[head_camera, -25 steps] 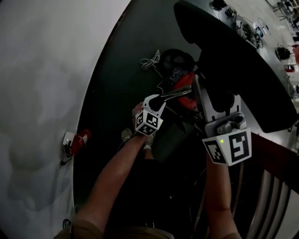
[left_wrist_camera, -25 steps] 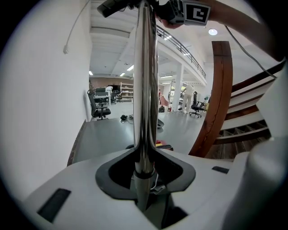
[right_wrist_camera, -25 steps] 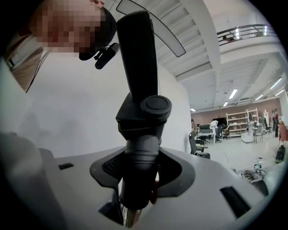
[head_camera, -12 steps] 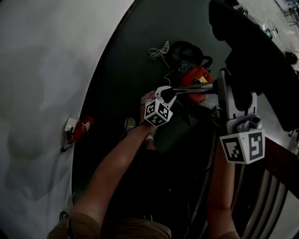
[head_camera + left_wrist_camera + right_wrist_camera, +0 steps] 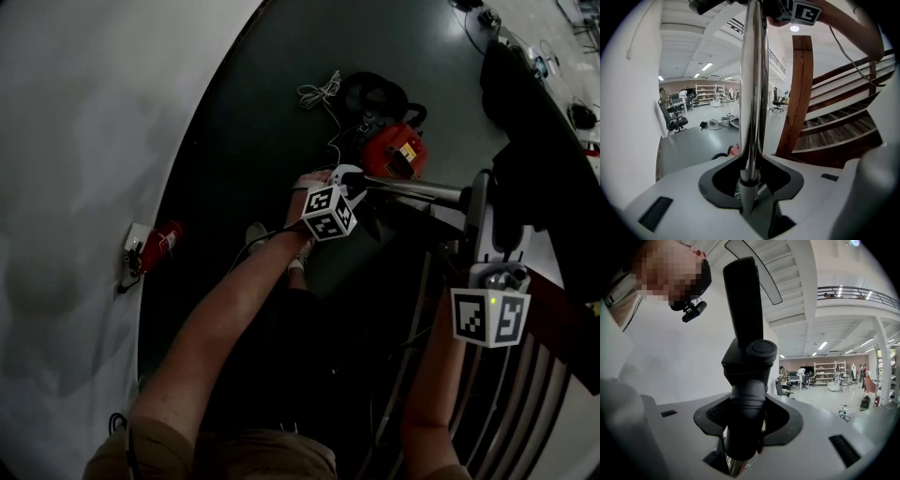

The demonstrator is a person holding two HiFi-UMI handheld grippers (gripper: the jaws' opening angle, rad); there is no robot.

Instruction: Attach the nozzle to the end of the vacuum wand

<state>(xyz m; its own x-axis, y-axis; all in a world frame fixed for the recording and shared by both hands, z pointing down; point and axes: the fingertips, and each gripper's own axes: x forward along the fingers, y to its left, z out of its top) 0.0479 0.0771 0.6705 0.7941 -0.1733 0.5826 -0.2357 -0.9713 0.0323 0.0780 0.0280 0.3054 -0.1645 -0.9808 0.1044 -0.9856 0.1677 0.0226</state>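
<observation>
A chrome vacuum wand (image 5: 412, 191) runs from my left gripper (image 5: 354, 178) across to my right gripper (image 5: 480, 187). In the left gripper view the wand (image 5: 753, 89) stands between the jaws, and the left gripper (image 5: 750, 180) is shut on it. The black nozzle (image 5: 744, 380) sits by its neck in my right gripper (image 5: 743, 439), which is shut on it; its long floor head (image 5: 530, 150) rises beyond. A sliver of chrome shows under the neck. The wand's far end meets the nozzle, but how deep it sits is hidden. The red vacuum body (image 5: 396, 150) lies on the floor.
A white cable (image 5: 317, 92) and a black hose (image 5: 375, 94) lie by the vacuum body. A wall socket with a red plug (image 5: 155, 246) is at the left. A wooden stair post (image 5: 799, 93) and steps (image 5: 525, 394) are close on the right.
Both grippers have shifted right and lower in the head view. The nozzle has swung off to the right, and the wand now lies nearly level between the two grippers.
</observation>
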